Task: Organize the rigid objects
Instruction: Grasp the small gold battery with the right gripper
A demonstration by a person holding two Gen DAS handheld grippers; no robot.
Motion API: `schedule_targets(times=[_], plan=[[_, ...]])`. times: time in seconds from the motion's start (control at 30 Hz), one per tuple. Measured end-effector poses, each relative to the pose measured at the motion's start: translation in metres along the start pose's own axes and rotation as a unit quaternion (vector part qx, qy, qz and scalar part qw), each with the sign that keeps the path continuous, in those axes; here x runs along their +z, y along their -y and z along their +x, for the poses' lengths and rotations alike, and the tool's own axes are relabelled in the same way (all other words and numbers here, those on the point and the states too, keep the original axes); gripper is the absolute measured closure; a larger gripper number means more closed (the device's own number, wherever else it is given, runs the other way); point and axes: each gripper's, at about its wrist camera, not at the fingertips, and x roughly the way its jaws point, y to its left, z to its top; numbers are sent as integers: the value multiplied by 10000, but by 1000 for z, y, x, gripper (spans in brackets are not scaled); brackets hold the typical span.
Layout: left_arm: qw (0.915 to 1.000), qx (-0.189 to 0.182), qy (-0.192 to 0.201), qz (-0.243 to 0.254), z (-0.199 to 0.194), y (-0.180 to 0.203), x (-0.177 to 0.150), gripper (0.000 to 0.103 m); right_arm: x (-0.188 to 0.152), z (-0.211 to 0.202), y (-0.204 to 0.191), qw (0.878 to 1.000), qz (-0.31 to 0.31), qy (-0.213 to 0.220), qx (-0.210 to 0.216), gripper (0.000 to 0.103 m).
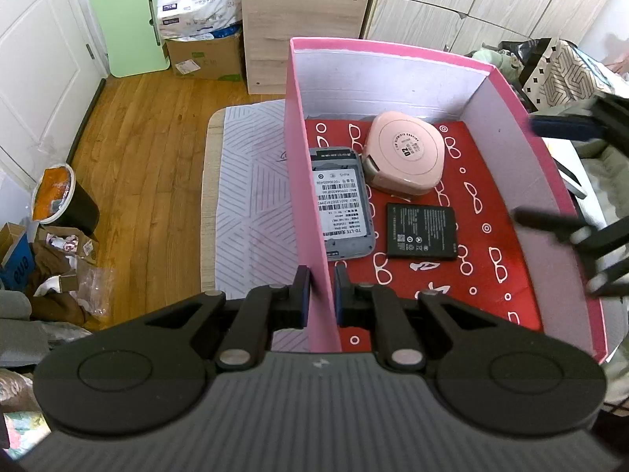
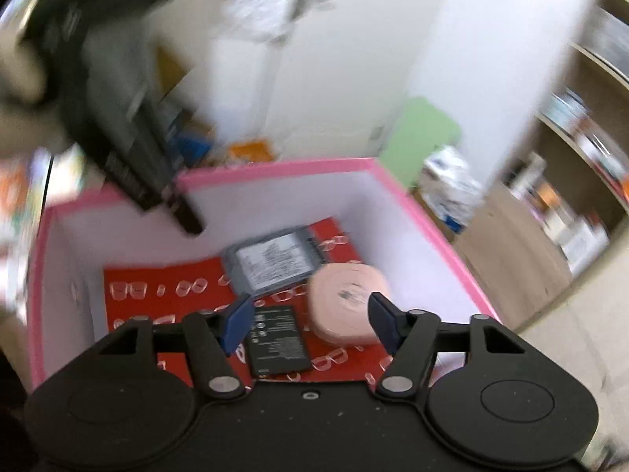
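A pink box [image 1: 393,49] with white inner walls and a red, glasses-print floor stands on the table. My left gripper [image 1: 322,275] is shut on its left wall; the right wrist view shows it as a dark blur [image 2: 184,212] at the far rim. Inside lie a pink rounded case [image 1: 407,153] [image 2: 346,306], a grey device with a white label [image 1: 340,204] [image 2: 275,261], and a flat black battery [image 1: 422,232] [image 2: 277,346]. My right gripper [image 2: 308,306] is open and empty above the box interior. In the left wrist view it shows blurred [image 1: 550,173] by the right wall.
A white striped mat [image 1: 251,181] lies left of the box. On the wooden floor are a black bin [image 1: 63,196], cardboard boxes [image 1: 204,59], a green board [image 1: 125,23] and a wooden cabinet [image 1: 302,27]. A patterned bag [image 1: 566,70] sits beyond the box's right side.
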Motion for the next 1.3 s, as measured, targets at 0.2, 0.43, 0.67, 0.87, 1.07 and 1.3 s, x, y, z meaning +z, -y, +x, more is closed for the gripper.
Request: schedule_targets(times=[0.2, 0.43, 0.67, 0.87, 1.07, 1.3], plan=[[10000, 0, 30, -14, 0, 0, -1, 92, -35, -46, 34, 9927, 1094, -218, -464, 28], [10000, 58, 12, -22, 0, 2, -1, 92, -107, -59, 39, 9740, 1907, -1171, -358, 33], [9999, 154, -2, -50, 1, 6, -2, 92, -159, -60, 18, 9576, 2190, -1851, 267, 54], [9998, 206, -40, -55, 1, 8, 1, 92, -166, -54, 4, 9545, 2289, -1863, 430, 56], [9998, 188, -36, -106, 1, 7, 0, 92, -168, -44, -5, 9608, 1976, -1931, 251, 91], [9998, 206, -54, -59, 2, 8, 1, 92, -140, -63, 15, 9706, 1990, -1355, -33, 91]])
